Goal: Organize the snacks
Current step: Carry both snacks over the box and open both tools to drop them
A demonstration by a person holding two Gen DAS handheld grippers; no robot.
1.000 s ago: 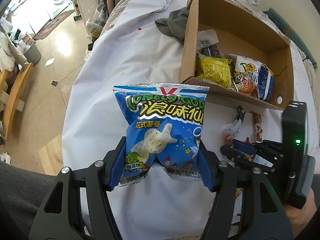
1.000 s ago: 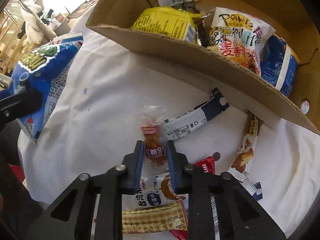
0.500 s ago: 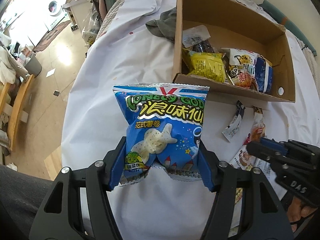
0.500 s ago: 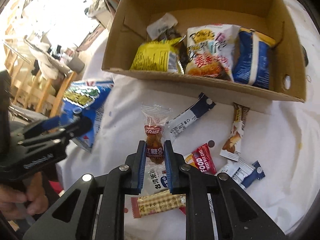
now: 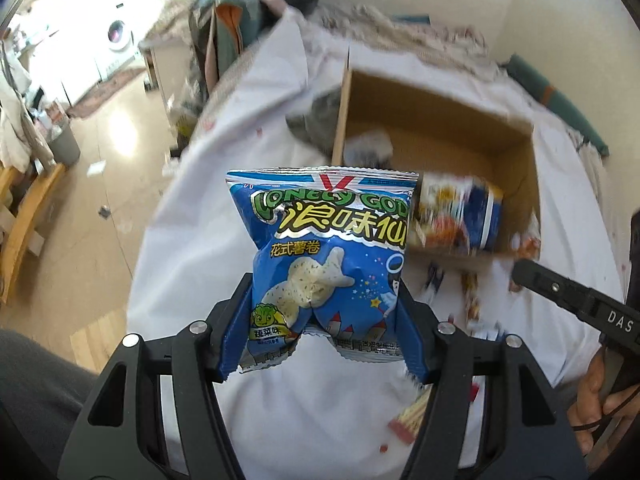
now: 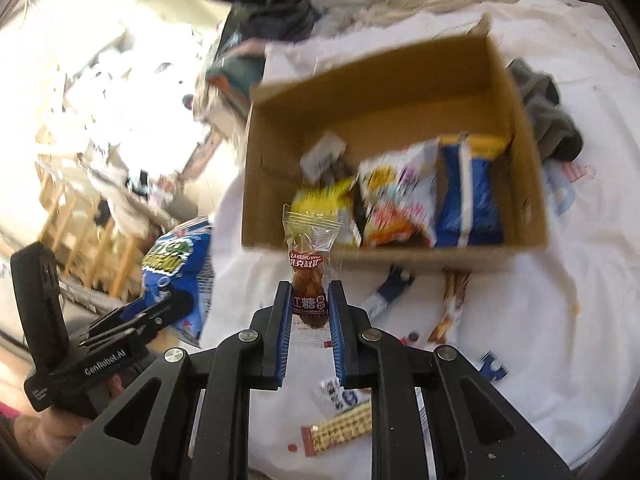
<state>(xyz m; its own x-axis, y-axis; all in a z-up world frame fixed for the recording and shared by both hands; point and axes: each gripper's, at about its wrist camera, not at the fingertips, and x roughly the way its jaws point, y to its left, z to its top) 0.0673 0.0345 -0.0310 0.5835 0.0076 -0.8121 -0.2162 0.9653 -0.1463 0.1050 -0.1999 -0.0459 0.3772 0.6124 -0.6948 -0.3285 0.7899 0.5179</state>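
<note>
Right wrist view | right claw (image 6: 308, 300) clamped a candy packet (image 6: 307, 268), left claw (image 5: 324, 320) a blue chip bag (image 5: 328, 248), both short of the cardboard box (image 6: 520, 128) | several bags boxed; loose snacks (image 6: 390, 288) remained beside it.

Count: one cardboard box (image 6: 400, 92). Inside it, four snack packs visible: one yellow (image 6: 324, 208), one white-and-red (image 6: 400, 200), one blue (image 6: 468, 196), one small pale packet (image 6: 324, 152). Held: one blue chip bag (image 5: 328, 256), one clear-wrapped twist snack (image 6: 308, 268). Loose wrappers on the white sheet (image 6: 560, 320): too blurred to count.
</note>
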